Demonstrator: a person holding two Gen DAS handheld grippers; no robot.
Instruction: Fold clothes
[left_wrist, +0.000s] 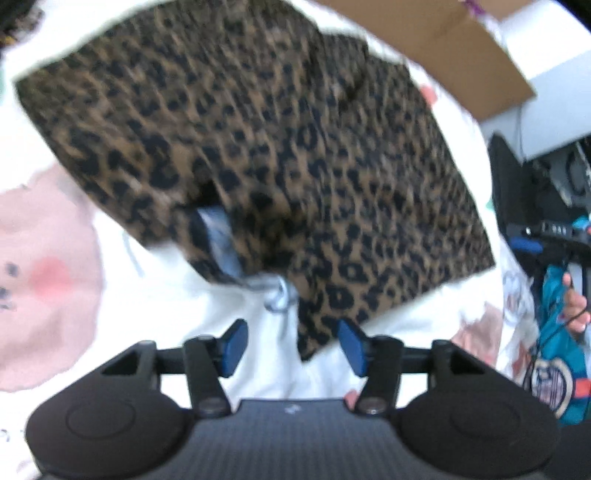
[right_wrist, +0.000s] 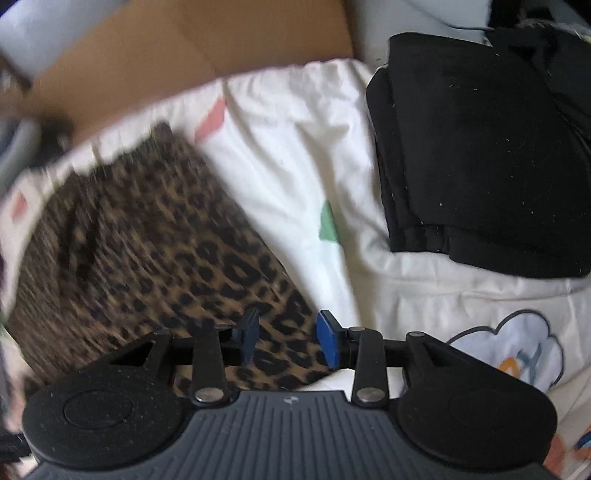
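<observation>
The leopard-print garment (left_wrist: 258, 155) fills the upper and central area of the left wrist view, lying folded on a white printed sheet (left_wrist: 207, 332); its fabric is tan-brown with black spots, and motion blur softens the pattern. A pale blue-grey inner patch (left_wrist: 221, 243), possibly a label, shows at a fold near the centre; no writing on it can be read. The left gripper (left_wrist: 291, 341) occupies the lower centre, its blue-padded fingers spread apart, with the garment's lowest corner lying between them; whether the pads touch the fabric cannot be told. At the right edge a teal item (left_wrist: 557, 332) carries a round emblem, its lettering illegible. In the right wrist view the same garment (right_wrist: 147, 258) covers the left and centre-left, and a brown cardboard box (right_wrist: 184, 44) sits at upper left. The right gripper (right_wrist: 286, 338) at lower centre has its fingers spread over the garment's near corner, gripping nothing. A folded black garment stack (right_wrist: 480, 147) lies at upper right, well apart from the leopard piece.
</observation>
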